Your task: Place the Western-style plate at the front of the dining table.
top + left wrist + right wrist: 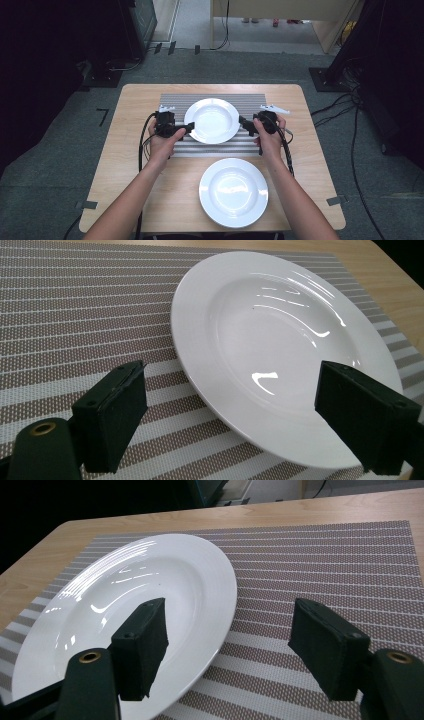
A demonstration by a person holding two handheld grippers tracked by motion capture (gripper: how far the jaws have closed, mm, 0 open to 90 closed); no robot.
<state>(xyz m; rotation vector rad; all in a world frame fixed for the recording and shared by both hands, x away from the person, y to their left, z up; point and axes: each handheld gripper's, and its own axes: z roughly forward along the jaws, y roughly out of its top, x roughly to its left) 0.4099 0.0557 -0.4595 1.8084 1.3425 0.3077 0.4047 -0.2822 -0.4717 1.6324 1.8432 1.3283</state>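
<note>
Plate (212,120) round, glossy white, on ribbed striped mat (175,100); left claw (189,128), right claw (243,122) spread, flanking rim.

No legible text, label, brand, number or sign was present on any surface shown.
</note>
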